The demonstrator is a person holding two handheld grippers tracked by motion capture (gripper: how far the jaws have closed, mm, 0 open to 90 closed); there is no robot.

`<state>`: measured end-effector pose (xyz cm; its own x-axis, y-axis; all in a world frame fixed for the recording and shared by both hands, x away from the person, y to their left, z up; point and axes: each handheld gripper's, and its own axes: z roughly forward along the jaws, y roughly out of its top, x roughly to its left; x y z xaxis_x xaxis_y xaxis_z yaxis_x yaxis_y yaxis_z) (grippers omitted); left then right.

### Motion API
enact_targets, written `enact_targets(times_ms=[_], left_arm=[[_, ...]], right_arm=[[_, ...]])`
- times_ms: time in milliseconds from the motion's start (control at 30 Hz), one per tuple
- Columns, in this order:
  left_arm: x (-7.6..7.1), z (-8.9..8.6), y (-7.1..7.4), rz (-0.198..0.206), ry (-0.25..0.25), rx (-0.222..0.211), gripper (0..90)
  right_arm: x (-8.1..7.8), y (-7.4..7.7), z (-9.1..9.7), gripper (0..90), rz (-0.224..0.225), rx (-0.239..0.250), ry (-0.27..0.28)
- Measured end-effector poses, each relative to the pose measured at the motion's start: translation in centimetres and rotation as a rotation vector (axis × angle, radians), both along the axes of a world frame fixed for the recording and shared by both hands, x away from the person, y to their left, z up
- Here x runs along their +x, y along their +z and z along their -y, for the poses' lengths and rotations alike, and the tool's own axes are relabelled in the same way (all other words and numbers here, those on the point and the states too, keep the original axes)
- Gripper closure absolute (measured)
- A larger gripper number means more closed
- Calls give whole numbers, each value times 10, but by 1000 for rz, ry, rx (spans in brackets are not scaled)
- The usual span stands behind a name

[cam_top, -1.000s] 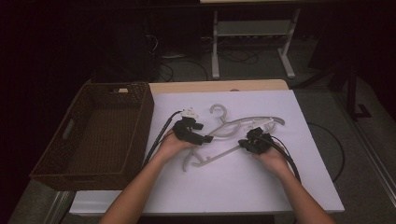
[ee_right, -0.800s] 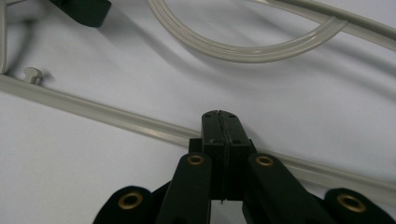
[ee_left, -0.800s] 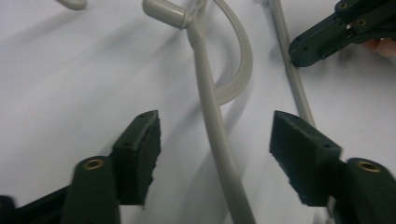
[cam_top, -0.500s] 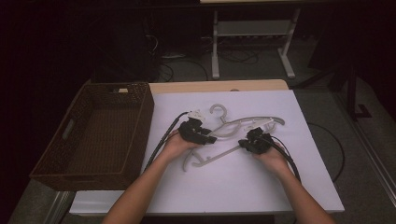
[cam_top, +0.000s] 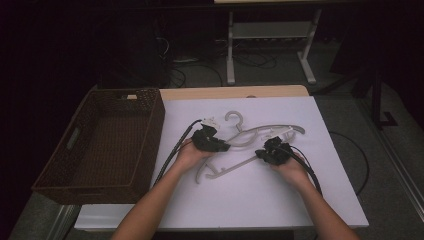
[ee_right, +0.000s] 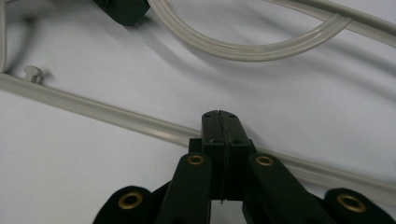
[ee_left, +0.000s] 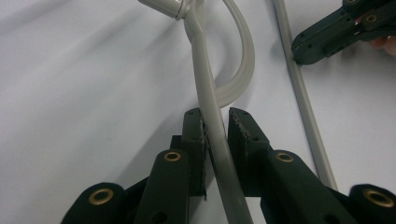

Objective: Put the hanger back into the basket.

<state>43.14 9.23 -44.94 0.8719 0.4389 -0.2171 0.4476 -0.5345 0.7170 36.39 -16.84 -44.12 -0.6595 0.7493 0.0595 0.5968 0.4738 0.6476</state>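
Note:
A pale grey plastic hanger (cam_top: 250,132) lies on the white table (cam_top: 250,210). My left gripper (cam_top: 222,146) is at the hanger's left arm below the hook. In the left gripper view its jaws (ee_left: 217,126) have just been closing, and the pads now press on the hanger arm (ee_left: 205,84) that runs between them. My right gripper (cam_top: 264,152) sits at the right end of the hanger's lower bar. Its jaws (ee_right: 220,122) are shut flat together with nothing between them, lying over the bar (ee_right: 93,109).
A dark brown wicker basket (cam_top: 75,140) stands at the table's left edge. Black cables trail from both grippers toward the person. A strip of wooden tabletop (cam_top: 235,92) runs along the back, with a white metal stand (cam_top: 230,50) on the floor beyond.
My left gripper has shifted a little to the right onto the hanger's arm, and its jaws have come together. The right gripper has not moved.

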Motion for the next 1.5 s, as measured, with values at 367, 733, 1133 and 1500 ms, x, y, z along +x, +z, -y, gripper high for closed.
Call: enact_targets(times_ms=[367, 733, 1133, 1500], left_arm=[[0, 1, 7, -2, 105, 3, 825], [0, 0, 14, 17, 111, 15, 832], [-3, -3, 31, 62, 119, 22, 832], [-7, -8, 63, 97, 131, 49, 832]], right_arm=[[0, -2, -2, 895, -10, -13, 17], [-9, 14, 1, 831, 39, 52, 37], [-20, 36, 14, 340, 147, 189, 8], [-45, 53, 23, 142, 271, 282, 47]])
